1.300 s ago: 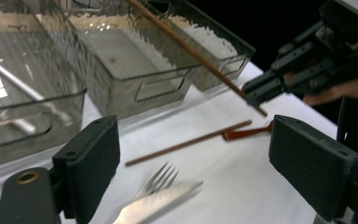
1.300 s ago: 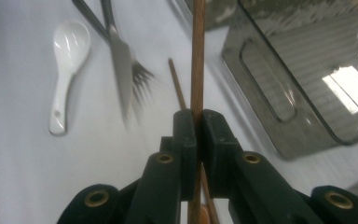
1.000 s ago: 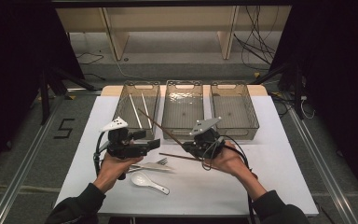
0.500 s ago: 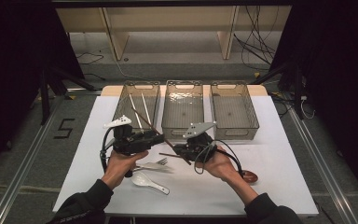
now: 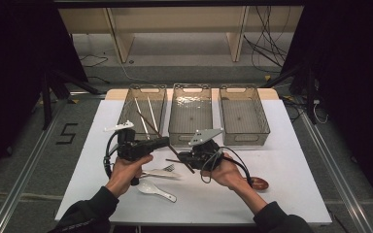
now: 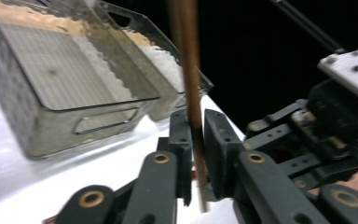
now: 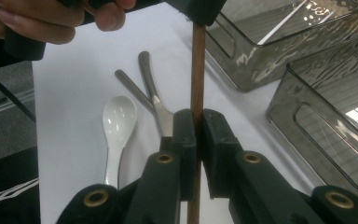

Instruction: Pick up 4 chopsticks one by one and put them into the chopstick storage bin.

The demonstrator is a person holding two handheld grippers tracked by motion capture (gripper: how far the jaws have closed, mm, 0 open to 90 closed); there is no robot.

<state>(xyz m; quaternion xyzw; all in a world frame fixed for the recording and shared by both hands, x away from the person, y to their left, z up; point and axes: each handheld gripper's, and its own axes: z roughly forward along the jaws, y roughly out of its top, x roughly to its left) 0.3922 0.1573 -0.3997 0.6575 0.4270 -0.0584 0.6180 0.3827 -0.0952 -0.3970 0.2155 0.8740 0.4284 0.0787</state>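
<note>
A long brown chopstick (image 5: 148,124) slants from above the left bin down to the table's middle. My left gripper (image 5: 165,141) is shut on it partway along; in the left gripper view the chopstick (image 6: 186,56) passes between the jaws of that gripper (image 6: 198,140). My right gripper (image 5: 178,158) is shut on its lower part. In the right gripper view the chopstick (image 7: 198,70) rises from that gripper (image 7: 196,126) to the left gripper's jaw at the top edge. The two grippers almost touch.
Three clear bins stand in a row at the back: left bin (image 5: 126,116) with two white chopsticks, middle bin (image 5: 190,133), right bin (image 5: 263,121). On the table lie a metal fork (image 5: 160,171), a white spoon (image 5: 155,190) and a brown spoon (image 5: 258,183).
The right gripper has carried the chopstick leftward and lower, closing the gap to the left gripper. The left gripper now holds the chopstick too.
</note>
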